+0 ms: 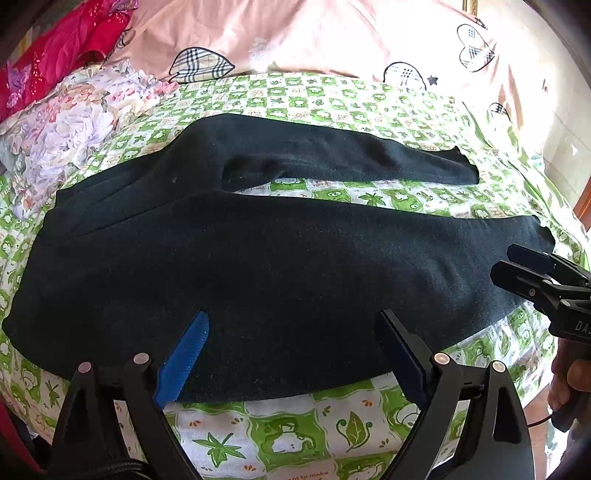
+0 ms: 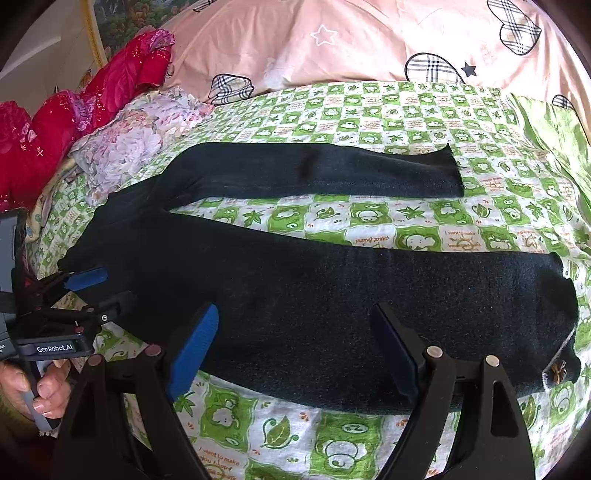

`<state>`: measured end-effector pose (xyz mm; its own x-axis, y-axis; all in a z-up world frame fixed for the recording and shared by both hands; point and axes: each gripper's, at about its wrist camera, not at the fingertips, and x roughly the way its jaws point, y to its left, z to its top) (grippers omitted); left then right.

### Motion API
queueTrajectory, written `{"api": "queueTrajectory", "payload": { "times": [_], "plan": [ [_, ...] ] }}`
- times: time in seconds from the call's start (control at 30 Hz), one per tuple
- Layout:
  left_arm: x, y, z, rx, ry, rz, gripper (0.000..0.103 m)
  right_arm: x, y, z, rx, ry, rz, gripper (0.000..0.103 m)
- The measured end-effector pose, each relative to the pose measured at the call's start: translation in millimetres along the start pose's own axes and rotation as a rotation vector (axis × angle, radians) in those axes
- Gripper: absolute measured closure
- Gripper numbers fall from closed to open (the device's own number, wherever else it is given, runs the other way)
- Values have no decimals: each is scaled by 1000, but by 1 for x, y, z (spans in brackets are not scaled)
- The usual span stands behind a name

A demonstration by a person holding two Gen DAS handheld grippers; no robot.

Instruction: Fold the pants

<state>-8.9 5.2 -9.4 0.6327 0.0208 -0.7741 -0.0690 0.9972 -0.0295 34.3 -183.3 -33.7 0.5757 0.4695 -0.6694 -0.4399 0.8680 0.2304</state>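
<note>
pants: black knit pants (image 1: 258, 273) lie flat on the bed's green-and-white sheet (image 1: 295, 432), waist to the left, both legs running right; near leg (image 2: 369, 314) and far leg (image 2: 314, 170) lie apart with a strip of sheet between them.
left tool: left tool (image 1: 291, 354) is released, jaws spread wide, hovering over the near edge at the waist/hip end; grasping nothing.
right tool: right tool (image 2: 295, 350) also released, jaws spread, over the near leg toward the cuff end; nothing held.
why placed so: one tool at each end of the near leg, likely so the leg can be lifted evenly and laid over the far one.
stage: looks like the start, no fold visible yet.
next: probably pinch the near edge at both ends; fabric looks soft and will sag between grips.
surroundings: floral pillow (image 1: 66, 140) and red quilt (image 2: 74, 99) far left, pink duvet (image 1: 295, 33) beyond, well apart from the pants.
</note>
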Motion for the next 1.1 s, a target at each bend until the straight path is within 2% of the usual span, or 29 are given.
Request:
{"api": "queueTrajectory", "payload": {
  "times": [1.1],
  "plan": [
    [0,-4,-1,18,6,-14,11,6,-2,2,-4,16,31,18]
  ]
}}
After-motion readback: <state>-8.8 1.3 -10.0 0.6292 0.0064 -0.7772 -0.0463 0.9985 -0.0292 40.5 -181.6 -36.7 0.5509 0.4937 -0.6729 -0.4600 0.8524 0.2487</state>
